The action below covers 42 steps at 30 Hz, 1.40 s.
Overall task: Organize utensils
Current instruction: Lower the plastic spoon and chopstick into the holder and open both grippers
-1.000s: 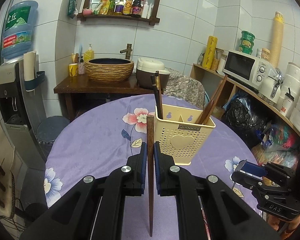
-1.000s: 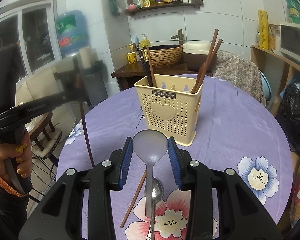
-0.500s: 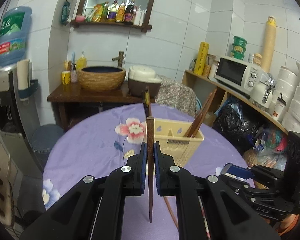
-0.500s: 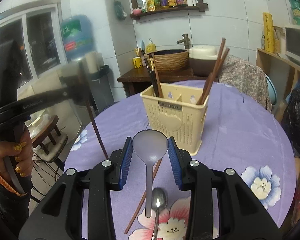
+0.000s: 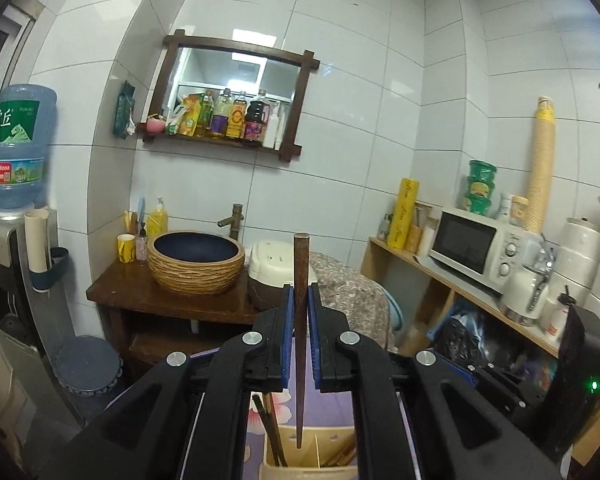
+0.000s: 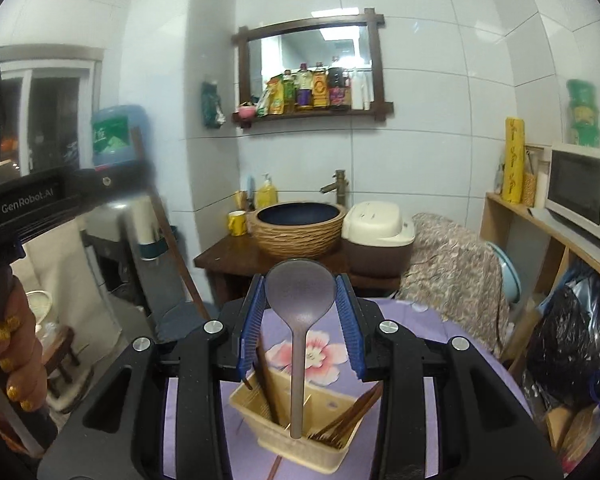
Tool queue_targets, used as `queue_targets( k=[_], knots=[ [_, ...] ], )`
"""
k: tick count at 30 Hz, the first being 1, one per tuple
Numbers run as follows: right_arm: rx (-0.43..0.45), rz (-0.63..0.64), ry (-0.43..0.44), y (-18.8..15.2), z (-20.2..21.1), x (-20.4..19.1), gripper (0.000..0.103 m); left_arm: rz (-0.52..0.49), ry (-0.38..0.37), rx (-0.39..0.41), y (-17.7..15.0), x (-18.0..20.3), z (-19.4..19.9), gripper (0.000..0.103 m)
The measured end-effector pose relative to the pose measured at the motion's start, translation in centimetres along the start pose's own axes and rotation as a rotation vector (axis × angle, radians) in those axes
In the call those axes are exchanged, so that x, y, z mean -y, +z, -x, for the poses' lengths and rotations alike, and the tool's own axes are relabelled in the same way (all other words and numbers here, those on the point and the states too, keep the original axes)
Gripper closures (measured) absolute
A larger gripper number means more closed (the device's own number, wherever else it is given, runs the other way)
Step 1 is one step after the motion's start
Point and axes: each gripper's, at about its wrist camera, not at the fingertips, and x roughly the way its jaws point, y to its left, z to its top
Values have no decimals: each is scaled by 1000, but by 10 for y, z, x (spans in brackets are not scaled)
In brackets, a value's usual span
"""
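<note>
Left wrist view: the left gripper (image 5: 300, 312) is clamped tight on a brown wooden chopstick (image 5: 300, 320), which hangs upright with its thin tip pointing down. Directly below the tip sits the cream utensil holder (image 5: 312, 468), with dark chopsticks (image 5: 270, 432) leaning in its left compartment. Behind stand a woven basin (image 5: 196, 262) and a white microwave (image 5: 474, 246).

Right wrist view: the right gripper (image 6: 302, 316) grips the bowl of a grey plastic spoon (image 6: 299, 300) between its blue pads, handle hanging down over the middle of the utensil holder (image 6: 288, 440), which stands on a purple flowered tablecloth (image 6: 420, 328). Brown chopsticks (image 6: 350, 416) lean in its right compartment. At left, a hand (image 6: 10, 364) holds the other gripper's handle.
</note>
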Motion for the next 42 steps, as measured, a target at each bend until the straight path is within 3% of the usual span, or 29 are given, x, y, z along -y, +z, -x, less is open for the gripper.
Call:
queue_targets(
  k=[5, 18, 31, 33, 36, 37, 42],
  knots=[
    [0, 25, -67, -35, -33, 4, 66, -1, 32, -61, -39, 0, -36, 94],
    [-111, 76, -123, -120, -52, -12, 66, -9, 16, -217, -118, -18, -52, 94],
    [-124, 88, -134, -135, -52, -11, 66, 9, 15, -253, -128, -29, -53, 94],
    [-119, 78, -133, -135, -50, -10, 59, 14, 15, -247, -127, -31, -48, 94],
    [-93, 65, -126, -136, -41, -7, 39, 18, 19, -228, -127, -33, -34, 80],
    [-82, 66, -127, -136, -37, -8, 39, 17, 28, -213, -126, -34, -27, 68],
    [-48, 82, -115, -143, -1, -9, 27, -19, 83, -154, -135, -39, 15, 31]
  ],
)
